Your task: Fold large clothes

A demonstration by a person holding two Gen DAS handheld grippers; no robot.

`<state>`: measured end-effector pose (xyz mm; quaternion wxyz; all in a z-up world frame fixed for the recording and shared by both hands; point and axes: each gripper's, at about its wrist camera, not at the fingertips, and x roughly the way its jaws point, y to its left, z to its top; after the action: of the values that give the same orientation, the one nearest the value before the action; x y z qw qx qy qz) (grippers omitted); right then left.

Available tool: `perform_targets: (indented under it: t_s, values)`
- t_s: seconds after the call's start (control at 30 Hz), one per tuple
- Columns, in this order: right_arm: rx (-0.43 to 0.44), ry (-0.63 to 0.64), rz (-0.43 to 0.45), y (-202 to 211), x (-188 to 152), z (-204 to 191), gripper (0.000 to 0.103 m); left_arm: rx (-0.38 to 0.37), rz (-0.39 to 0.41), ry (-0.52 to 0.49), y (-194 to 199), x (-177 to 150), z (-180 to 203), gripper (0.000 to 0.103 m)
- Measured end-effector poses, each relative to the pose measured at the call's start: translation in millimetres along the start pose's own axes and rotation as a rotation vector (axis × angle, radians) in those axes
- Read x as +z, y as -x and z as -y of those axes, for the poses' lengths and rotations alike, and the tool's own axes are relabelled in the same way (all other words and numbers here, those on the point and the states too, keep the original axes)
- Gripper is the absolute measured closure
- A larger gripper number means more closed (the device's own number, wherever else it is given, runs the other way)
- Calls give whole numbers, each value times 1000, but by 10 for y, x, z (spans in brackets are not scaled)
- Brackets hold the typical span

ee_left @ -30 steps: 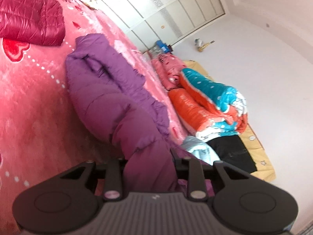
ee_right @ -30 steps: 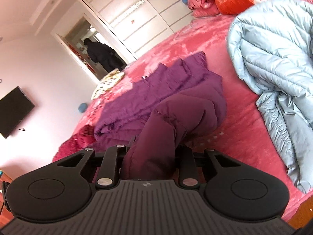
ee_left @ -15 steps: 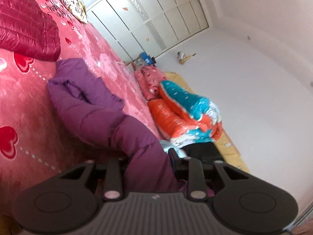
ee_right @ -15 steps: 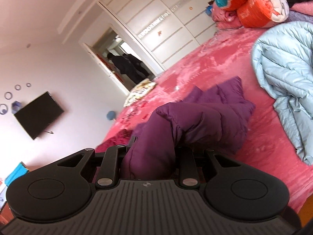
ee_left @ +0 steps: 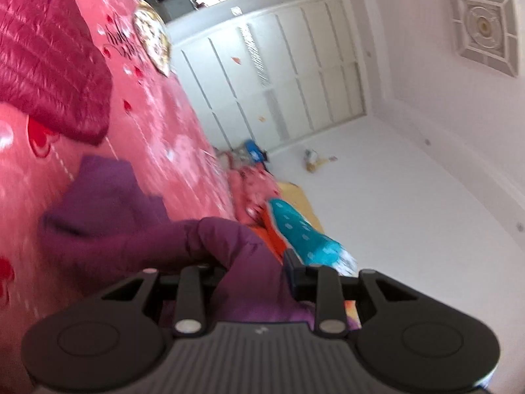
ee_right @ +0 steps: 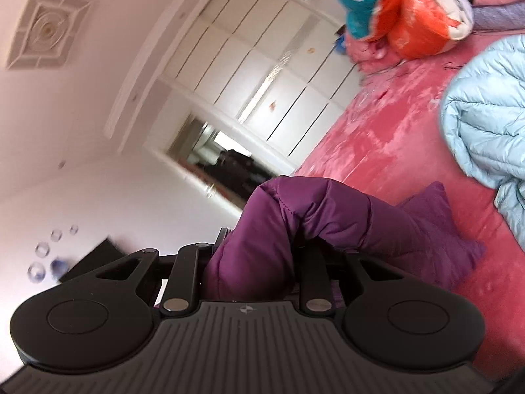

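Observation:
A purple puffer jacket (ee_left: 108,229) hangs from both grippers above the pink bed (ee_left: 170,151). My left gripper (ee_left: 251,272) is shut on one bunched part of it. My right gripper (ee_right: 259,256) is shut on another part of the purple jacket (ee_right: 361,223). Most of the jacket is lifted and only its far end trails on the bed. The fabric hides the fingertips of both grippers.
A dark red puffer jacket (ee_left: 49,62) lies at the bed's far left. A light blue puffer jacket (ee_right: 485,131) lies on the right of the bed. An orange and teal quilt bundle (ee_right: 403,10) sits beyond. White wardrobe doors (ee_left: 282,75) and an open doorway (ee_right: 223,164) are behind.
Both grippers have risen and tilted up with the purple jacket. Less of it lies on the bed, and the ceiling now shows in both views.

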<state>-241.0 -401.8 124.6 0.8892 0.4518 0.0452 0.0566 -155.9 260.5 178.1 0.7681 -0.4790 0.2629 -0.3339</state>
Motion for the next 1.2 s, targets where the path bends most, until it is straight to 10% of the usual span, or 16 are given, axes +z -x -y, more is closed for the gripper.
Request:
perform_targets:
  t_s: [0.7,1.2]
  values:
    - [-198,-93,6,-1986,216,1376,68,336,23,-219,-2179,733,-874,73]
    - [-210,-123,-14,-2040,110,1445,12,401,4,-399,-2589,745,-1010,64]
